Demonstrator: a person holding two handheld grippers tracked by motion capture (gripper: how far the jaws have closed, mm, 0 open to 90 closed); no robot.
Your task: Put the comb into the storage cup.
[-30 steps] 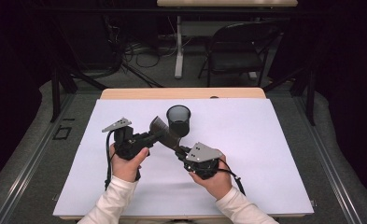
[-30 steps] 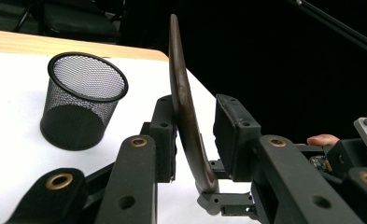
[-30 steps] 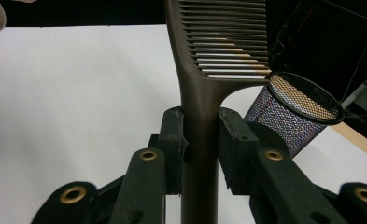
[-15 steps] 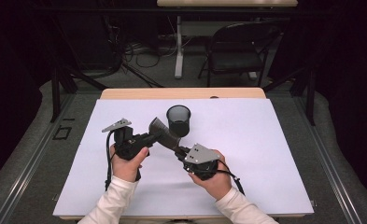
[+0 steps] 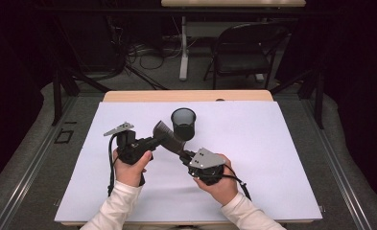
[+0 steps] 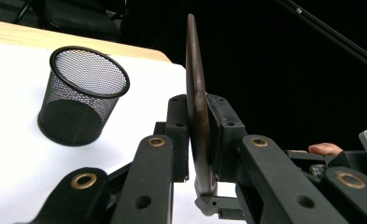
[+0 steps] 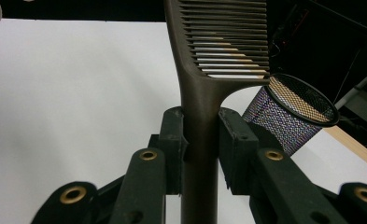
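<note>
Comb (image 5: 165,134) sits in mid-air between both grippers, just at seven o'clock of the mesh cup (image 5: 183,122). Right gripper (image 7: 201,140) pinches its handle; left gripper (image 6: 197,140) has just been closing and now pinches the toothed end. Handover looks half done, and dropping it into the cup is still ahead.

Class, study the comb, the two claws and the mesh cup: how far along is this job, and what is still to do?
Done: the comb is off the table, above the paper. In hand: both claws are shut on it, the right claw on its handle, the left claw, jaws just closing, on its thin body. Left: the mesh cup stands upright with nothing showing inside; the comb probably goes there, once one claw lets go.
</note>
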